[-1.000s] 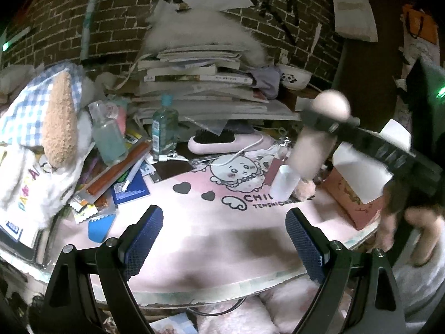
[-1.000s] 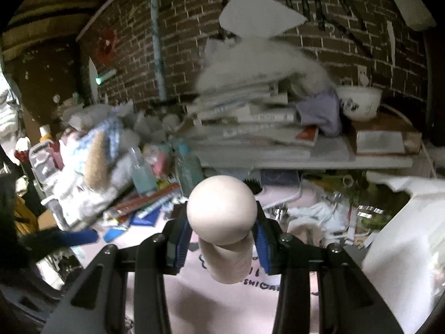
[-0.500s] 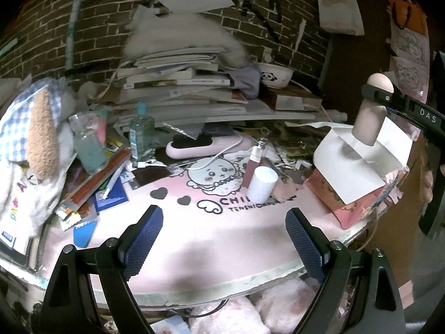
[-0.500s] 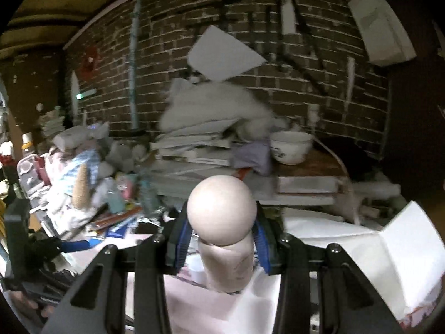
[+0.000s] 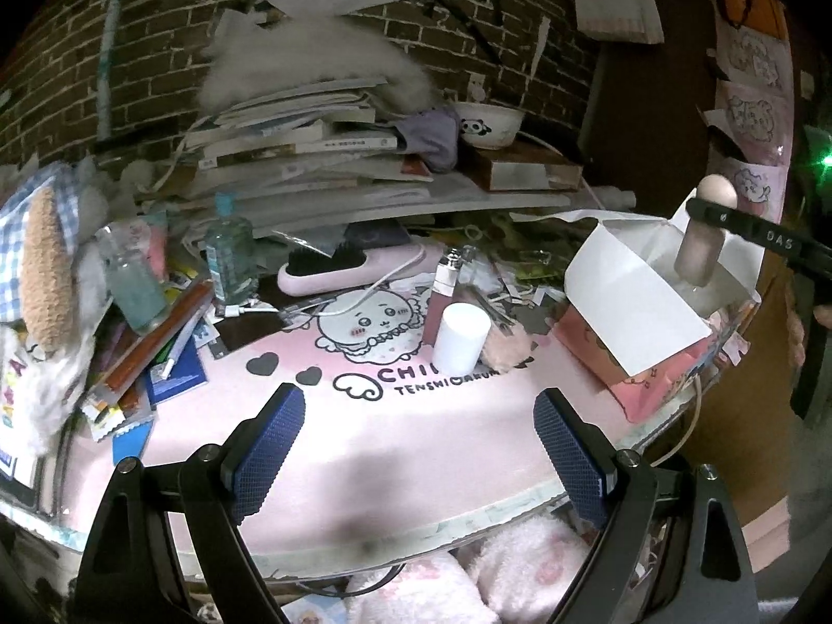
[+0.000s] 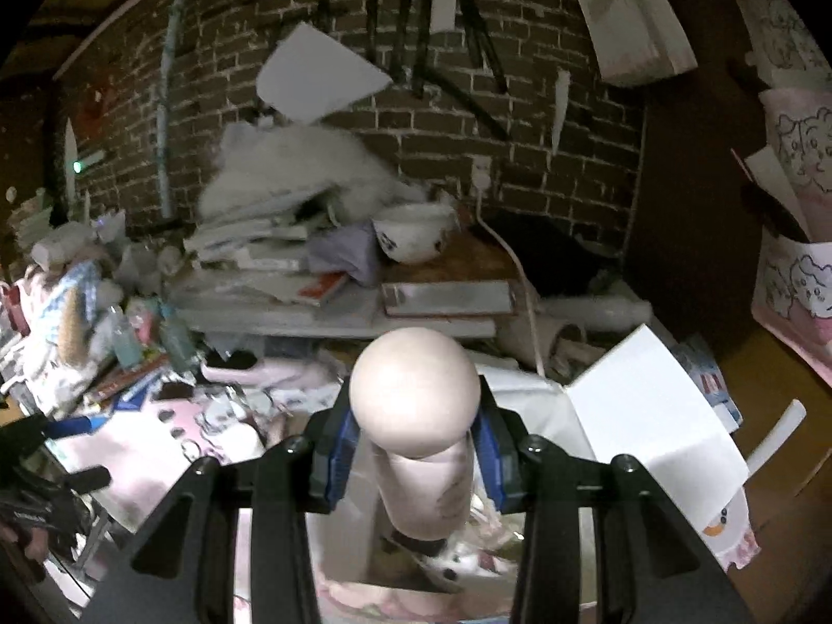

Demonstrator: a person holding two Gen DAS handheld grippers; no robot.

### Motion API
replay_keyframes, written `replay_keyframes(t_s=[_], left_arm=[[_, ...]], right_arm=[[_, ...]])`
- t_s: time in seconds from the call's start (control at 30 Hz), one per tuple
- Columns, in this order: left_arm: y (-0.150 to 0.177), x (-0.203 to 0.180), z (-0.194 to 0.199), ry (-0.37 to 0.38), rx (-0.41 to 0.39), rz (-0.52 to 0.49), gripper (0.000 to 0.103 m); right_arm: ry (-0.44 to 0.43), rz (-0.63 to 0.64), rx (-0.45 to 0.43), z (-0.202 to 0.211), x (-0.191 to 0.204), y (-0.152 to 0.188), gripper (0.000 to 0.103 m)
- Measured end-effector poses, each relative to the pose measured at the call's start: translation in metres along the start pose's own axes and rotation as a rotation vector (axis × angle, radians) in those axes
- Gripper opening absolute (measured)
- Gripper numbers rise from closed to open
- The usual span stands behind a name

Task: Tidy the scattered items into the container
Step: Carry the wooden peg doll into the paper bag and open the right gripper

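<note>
1. The pale pink bottle with a rounded ball-shaped cap stands upright, its long axis vertical, cap up and base down towards the open box below.
2. The right gripper pinches this bottle just under the cap, one blue pad on each side of the neck.
3. In the left wrist view the same bottle hangs over the pink cardboard box with white opened flaps, which sits at the right edge of the pink cartoon-printed table mat.
4. The box's flaps stand spread outward; its inside is dim, and only some pink-and-white wrappers or small items show at the bottom, too blurred to name.
5. The left gripper is spread wide with nothing between its blue pads, hovering over the near edge of the mat.
6. A white cylindrical cap-like cup stands upright near the middle of the mat, with a pink lip-gloss tube just behind it and a fuzzy pink puff touching its right side.
7. A pink hairbrush with black bristles lies along the far edge of the mat, and a clear blue-capped bottle stands upright towards the far left corner.
</note>
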State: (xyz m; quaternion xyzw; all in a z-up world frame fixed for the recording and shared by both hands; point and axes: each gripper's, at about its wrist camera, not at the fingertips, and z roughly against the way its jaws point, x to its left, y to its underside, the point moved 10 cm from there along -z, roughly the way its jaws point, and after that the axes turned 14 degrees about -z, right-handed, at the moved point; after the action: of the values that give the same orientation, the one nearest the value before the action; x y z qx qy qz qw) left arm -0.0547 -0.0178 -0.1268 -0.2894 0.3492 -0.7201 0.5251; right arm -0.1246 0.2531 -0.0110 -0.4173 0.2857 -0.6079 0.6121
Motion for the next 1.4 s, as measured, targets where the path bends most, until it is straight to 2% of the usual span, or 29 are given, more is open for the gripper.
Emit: replay_keyframes(t_s=[0.27,0.43,0.8,0.97,1.23,1.4], left_arm=[[0.000,-0.005,-0.007,0.002,0.018,-0.006,0.088],[0.000,-0.007,-0.010,0.007,0.020,-0.005,0.088],[0.001,-0.010,-0.016,0.009,0.033,-0.007,0.088],[0.002,-0.010,-0.017,0.007,0.031,0.001,0.088],[0.003,-0.007,-0.018,0.008,0.034,0.010,0.088],[0.003,-0.004,-0.020,0.002,0.040,0.009,0.088]], right_arm=[[0.024,0.029,0.178,-0.033,-0.022,0.025,0.037],[0.025,0.076,0.332,-0.051,-0.025,0.040,0.037],[0.052,0.174,0.554,-0.054,-0.022,0.049,0.037],[0.094,0.213,0.586,-0.059,-0.025,0.050,0.037],[0.045,0.233,0.597,-0.070,-0.006,0.050,0.037],[0.053,0.252,0.616,-0.087,0.001,0.058,0.037]])
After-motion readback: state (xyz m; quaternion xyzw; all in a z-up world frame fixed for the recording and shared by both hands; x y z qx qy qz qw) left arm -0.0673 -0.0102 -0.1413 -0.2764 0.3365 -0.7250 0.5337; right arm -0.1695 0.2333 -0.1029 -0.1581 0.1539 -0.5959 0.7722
